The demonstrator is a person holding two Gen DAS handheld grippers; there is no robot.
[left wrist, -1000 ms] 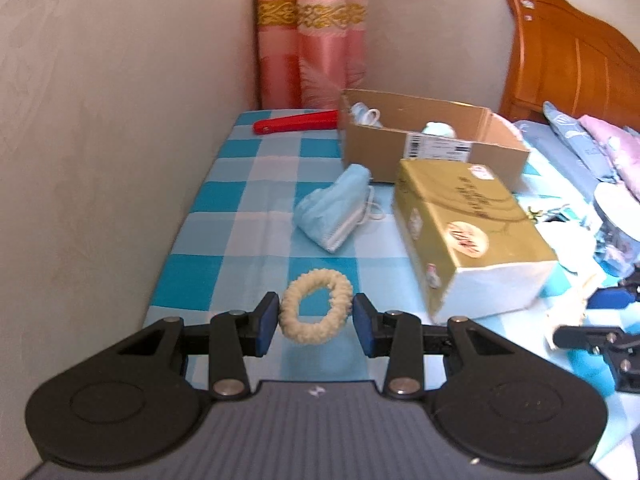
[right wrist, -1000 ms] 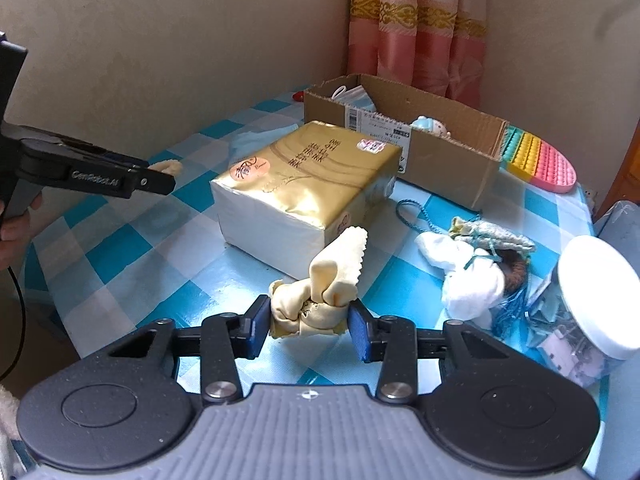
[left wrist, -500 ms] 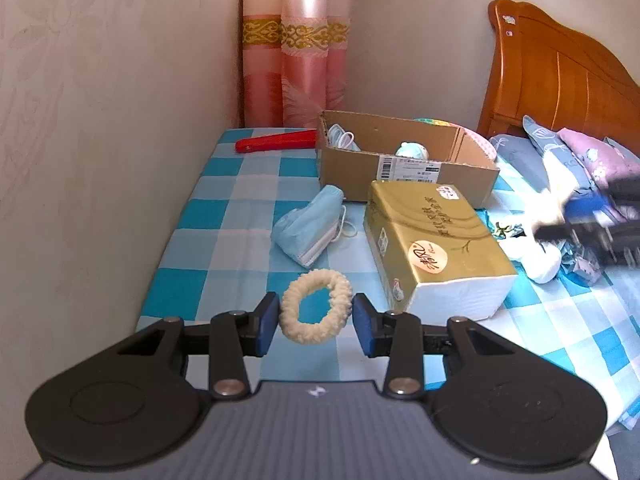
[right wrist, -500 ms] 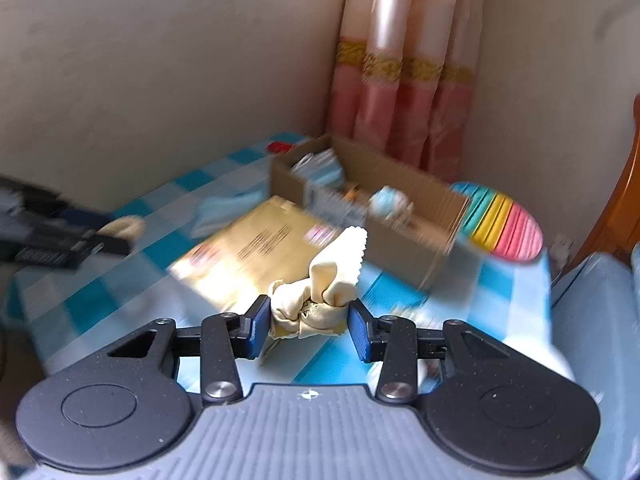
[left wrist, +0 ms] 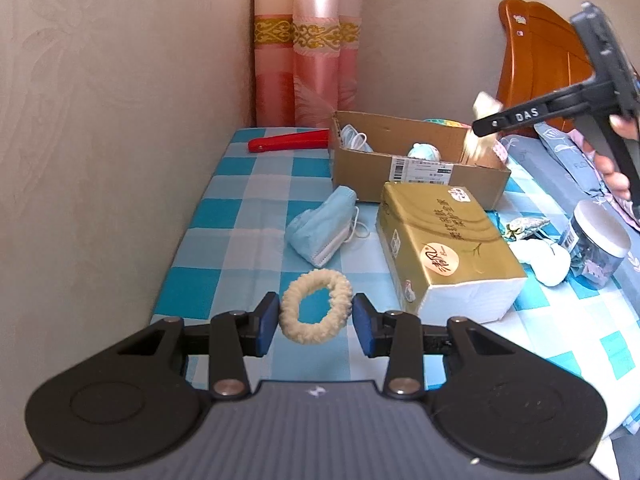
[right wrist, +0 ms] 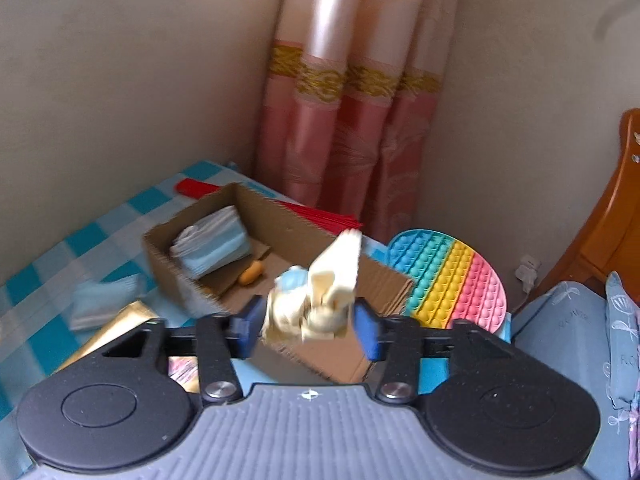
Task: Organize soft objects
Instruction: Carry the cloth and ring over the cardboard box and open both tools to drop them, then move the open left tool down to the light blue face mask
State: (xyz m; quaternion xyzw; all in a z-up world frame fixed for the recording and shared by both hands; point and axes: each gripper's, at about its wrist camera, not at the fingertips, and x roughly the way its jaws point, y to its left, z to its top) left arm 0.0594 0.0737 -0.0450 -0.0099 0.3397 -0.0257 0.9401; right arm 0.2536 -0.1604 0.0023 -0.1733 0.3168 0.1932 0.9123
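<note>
My left gripper (left wrist: pixel 315 320) is shut on a cream fluffy scrunchie (left wrist: pixel 316 306) and holds it above the near end of the blue checked table (left wrist: pixel 240 184). My right gripper (right wrist: pixel 306 326) is shut on a crumpled cream cloth (right wrist: pixel 320 300) and holds it over the right end of the open cardboard box (right wrist: pixel 288 236); it also shows in the left wrist view (left wrist: pixel 486 124) above the box (left wrist: pixel 416 160). The box holds blue face masks (right wrist: pixel 212 248), a small orange thing (right wrist: pixel 251 273) and a pale blue round thing (left wrist: pixel 424 152).
A gold tissue pack (left wrist: pixel 444 248) lies in front of the box, a loose blue mask (left wrist: pixel 324 228) to its left. A red flat object (left wrist: pixel 288 142) lies at the back. A white pouch (left wrist: pixel 544 260), a jar (left wrist: pixel 596 248) and a rainbow pop mat (right wrist: pixel 452 276) are on the right.
My right gripper lifted the cream cloth off the table and carried it back over the cardboard box. My left gripper rose and pulled back a little with the scrunchie.
</note>
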